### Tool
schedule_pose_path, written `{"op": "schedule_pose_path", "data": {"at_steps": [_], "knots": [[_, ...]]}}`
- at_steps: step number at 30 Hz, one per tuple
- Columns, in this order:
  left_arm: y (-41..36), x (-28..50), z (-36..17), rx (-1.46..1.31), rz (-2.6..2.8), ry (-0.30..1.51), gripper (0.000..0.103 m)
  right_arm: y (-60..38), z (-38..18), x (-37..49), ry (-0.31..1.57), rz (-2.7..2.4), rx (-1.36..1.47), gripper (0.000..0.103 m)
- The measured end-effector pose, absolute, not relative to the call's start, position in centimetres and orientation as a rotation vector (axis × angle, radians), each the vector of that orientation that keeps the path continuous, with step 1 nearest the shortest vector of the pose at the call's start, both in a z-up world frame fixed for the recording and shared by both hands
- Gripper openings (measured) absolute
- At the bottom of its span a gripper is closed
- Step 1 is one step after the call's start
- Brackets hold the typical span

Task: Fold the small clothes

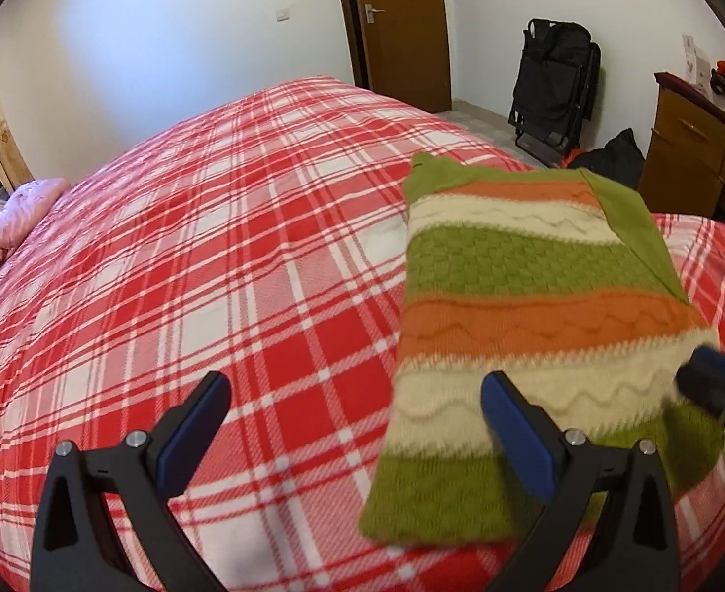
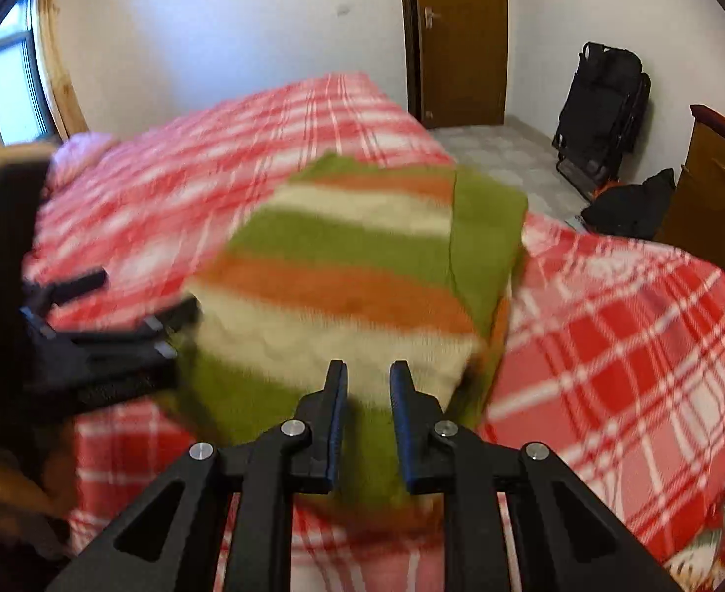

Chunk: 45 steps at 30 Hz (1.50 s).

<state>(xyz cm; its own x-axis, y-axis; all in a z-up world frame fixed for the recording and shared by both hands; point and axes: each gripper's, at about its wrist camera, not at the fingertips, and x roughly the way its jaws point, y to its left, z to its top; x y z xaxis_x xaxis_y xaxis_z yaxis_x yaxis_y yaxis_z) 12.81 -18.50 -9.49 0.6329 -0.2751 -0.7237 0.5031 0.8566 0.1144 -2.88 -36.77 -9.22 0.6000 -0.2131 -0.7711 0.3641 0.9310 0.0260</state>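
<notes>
Striped sweater (image 1: 535,296) folded on plaid bed (image 1: 214,271) — left tool (image 1: 355,389) wide, right tool (image 2: 368,377) narrow.

A wide bed covered with a red, pink and white plaid woven blanket (image 1: 224,256) fills most of both views, its surface smooth and stretching away toward the far white wall. On its near right part lies a folded knitted sweater in bands of olive green, orange and cream (image 1: 525,291), flat on the blanket, with a plain green strip running along its right edge. In the right wrist view the same sweater (image 2: 357,271) looks blurred. At the far left corner of the bed sits a pink crumpled pillow or quilt (image 1: 19,217), touching the plaid cover near the window side.
</notes>
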Motion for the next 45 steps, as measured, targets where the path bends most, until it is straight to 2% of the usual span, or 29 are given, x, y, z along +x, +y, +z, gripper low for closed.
{"op": "schedule_pose_path", "data": {"at_steps": [4,9,20,21,22,23,25,32,38,45], "knots": [[-17.5,11.8,-9.6,0.338,-0.451,0.763,0.103,-37.3,-10.7,-4.0,0.899,-0.362,0.203,0.018],[-17.0,10.9,-9.3,0.349,-0.451,0.758,0.103,-36.5,-10.0,-5.1,0.923,-0.38,0.175,0.018],[-15.5,8.9,-7.2,0.33,-0.476,0.696,0.103,-34.9,-4.2,-8.6,0.77,-0.406,0.233,0.02],[-15.3,8.6,-7.0,0.326,-0.481,0.693,0.103,-34.7,-4.3,-8.7,0.777,-0.412,0.233,0.023],[-15.1,8.3,-6.8,0.319,-0.488,0.688,0.103,-34.5,-4.5,-8.8,0.786,-0.417,0.24,0.035],[-14.9,8.1,-6.6,0.317,-0.491,0.687,0.103,-34.4,-4.7,-9.0,0.788,-0.422,0.252,0.052],[-14.6,7.8,-6.4,0.315,-0.495,0.684,0.103,-34.4,-5.2,-9.3,0.783,-0.434,0.285,0.061],[-13.7,7.1,-5.9,0.306,-0.483,0.683,0.103,-33.4,-5.1,-9.0,0.757,-0.554,0.342,0.061],[-12.2,6.3,-4.4,0.27,-0.494,0.647,0.103,-30.9,-1.7,-11.1,0.465,-0.702,0.361,0.061],[-10.1,4.4,-2.1,0.226,-0.488,0.562,0.103,-27.2,-0.8,-12.9,0.392,-0.725,0.175,0.061]]}}
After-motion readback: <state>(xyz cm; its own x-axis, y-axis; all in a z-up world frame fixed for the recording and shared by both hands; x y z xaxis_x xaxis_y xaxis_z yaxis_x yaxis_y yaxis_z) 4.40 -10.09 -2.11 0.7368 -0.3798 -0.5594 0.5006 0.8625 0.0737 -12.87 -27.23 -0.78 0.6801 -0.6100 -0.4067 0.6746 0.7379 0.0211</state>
